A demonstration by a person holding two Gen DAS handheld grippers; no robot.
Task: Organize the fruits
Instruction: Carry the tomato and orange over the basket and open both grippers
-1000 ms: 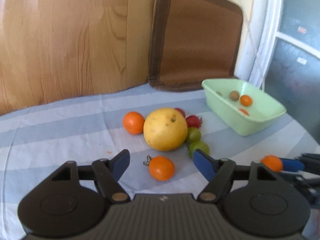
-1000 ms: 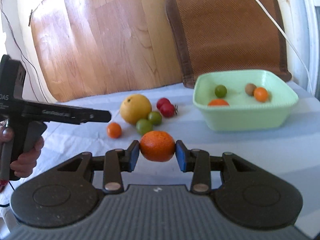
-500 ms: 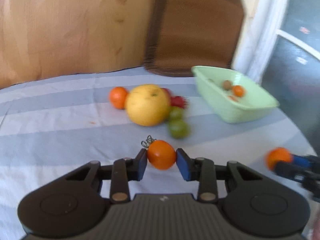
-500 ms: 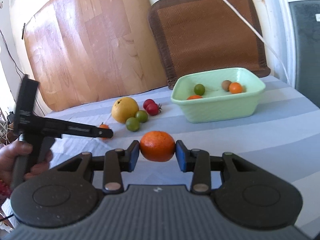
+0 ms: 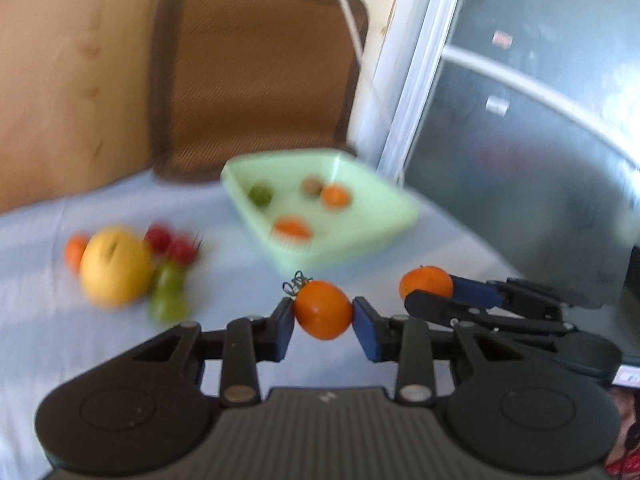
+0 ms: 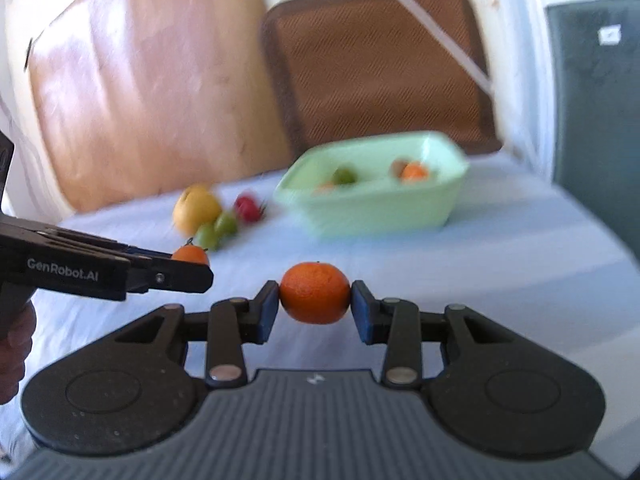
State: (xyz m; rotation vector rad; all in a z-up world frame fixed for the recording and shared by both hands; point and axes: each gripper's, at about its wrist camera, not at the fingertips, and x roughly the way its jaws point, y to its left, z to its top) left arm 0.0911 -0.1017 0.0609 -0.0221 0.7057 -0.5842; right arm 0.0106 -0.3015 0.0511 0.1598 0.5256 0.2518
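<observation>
My left gripper (image 5: 323,322) is shut on an orange tomato (image 5: 323,309) with a curled stem, held above the cloth. My right gripper (image 6: 315,307) is shut on a tangerine (image 6: 315,298); it also shows in the left wrist view (image 5: 426,282), to the right of the tomato. A pale green tub (image 5: 360,236) lies ahead with several small fruits inside. On the cloth to the left sit a big yellow fruit (image 5: 115,266), two green tomatoes (image 5: 168,292), red tomatoes (image 5: 170,244) and a small orange fruit (image 5: 74,252). The left gripper with its tomato shows in the right wrist view (image 6: 191,256).
A brown woven mat (image 5: 256,68) and a wooden board (image 5: 72,80) lean against the wall behind the table. A white cable (image 5: 352,40) hangs over the mat. A window frame (image 5: 404,92) stands to the right of the tub. The blue-striped cloth (image 5: 48,328) covers the table.
My left gripper closed on the orange tomato, lifted it and swung right toward the tub. My right gripper has kept the tangerine and moved closer to the left gripper.
</observation>
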